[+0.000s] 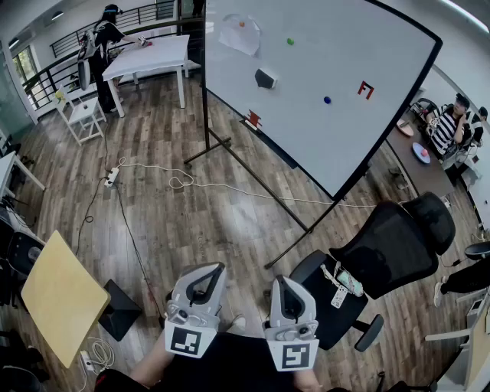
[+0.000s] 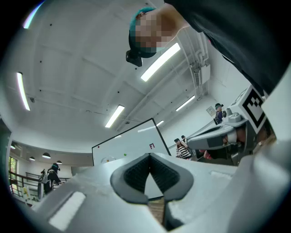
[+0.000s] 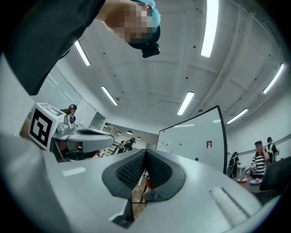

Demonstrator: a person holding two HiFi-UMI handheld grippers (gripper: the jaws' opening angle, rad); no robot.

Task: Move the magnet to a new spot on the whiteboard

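The whiteboard (image 1: pixel 329 53) stands on a black frame well ahead of me, leaning back. On it are a green magnet (image 1: pixel 290 41), a blue magnet (image 1: pixel 327 99), an orange magnet (image 1: pixel 242 24) on a sheet of paper, a black eraser (image 1: pixel 266 78) and a red mark (image 1: pixel 365 89). My left gripper (image 1: pixel 217 267) and right gripper (image 1: pixel 277 280) are held low and close to my body, side by side, far from the board. Both are shut with nothing between the jaws. The left gripper (image 2: pixel 149 157) and right gripper (image 3: pixel 145 152) point up at the ceiling, and each view shows the whiteboard (image 2: pixel 129 146) (image 3: pixel 195 145) small.
A black office chair (image 1: pixel 387 249) stands right of me, beside the board's foot. A yellow-topped table (image 1: pixel 61 295) is at my left. Cables (image 1: pixel 126 222) run over the wooden floor. A white table (image 1: pixel 149 53) with a person (image 1: pixel 103 46) is far left; people sit far right (image 1: pixel 448 126).
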